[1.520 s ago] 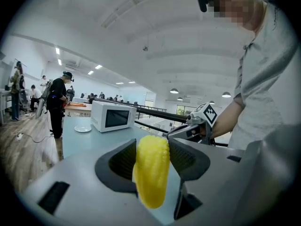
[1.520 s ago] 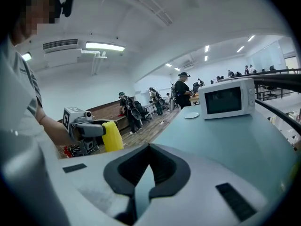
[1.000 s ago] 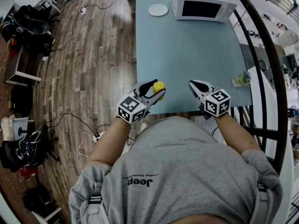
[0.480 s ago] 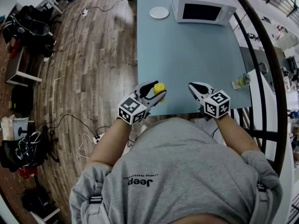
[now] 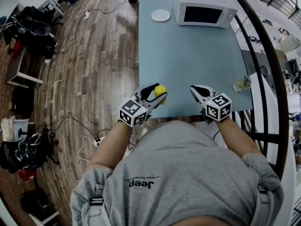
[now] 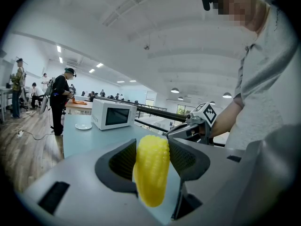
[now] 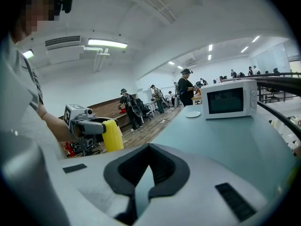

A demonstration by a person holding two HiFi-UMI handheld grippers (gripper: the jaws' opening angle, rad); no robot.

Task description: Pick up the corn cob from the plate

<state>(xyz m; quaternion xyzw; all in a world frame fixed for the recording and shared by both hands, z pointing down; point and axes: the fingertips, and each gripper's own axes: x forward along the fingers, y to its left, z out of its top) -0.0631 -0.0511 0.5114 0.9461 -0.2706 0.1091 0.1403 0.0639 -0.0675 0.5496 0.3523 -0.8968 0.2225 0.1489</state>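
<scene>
A yellow corn cob (image 5: 160, 91) stands upright between the jaws of my left gripper (image 5: 157, 92), held in the air over the near edge of the blue-grey table (image 5: 197, 55). In the left gripper view the corn cob (image 6: 151, 168) fills the gap and both pads press on it. My right gripper (image 5: 194, 89) hovers level with it to the right, shut with nothing between its jaws (image 7: 146, 171). The right gripper view shows the corn cob (image 7: 113, 135) off to its left. A small white plate (image 5: 161, 15) lies bare at the table's far end.
A white microwave (image 5: 202, 6) stands at the far end beside the plate. A clear bottle (image 5: 242, 82) sits at the table's right edge, near a dark curved railing (image 5: 263, 55). Left of the table is wooden floor with cables. Several people stand far off (image 6: 60, 100).
</scene>
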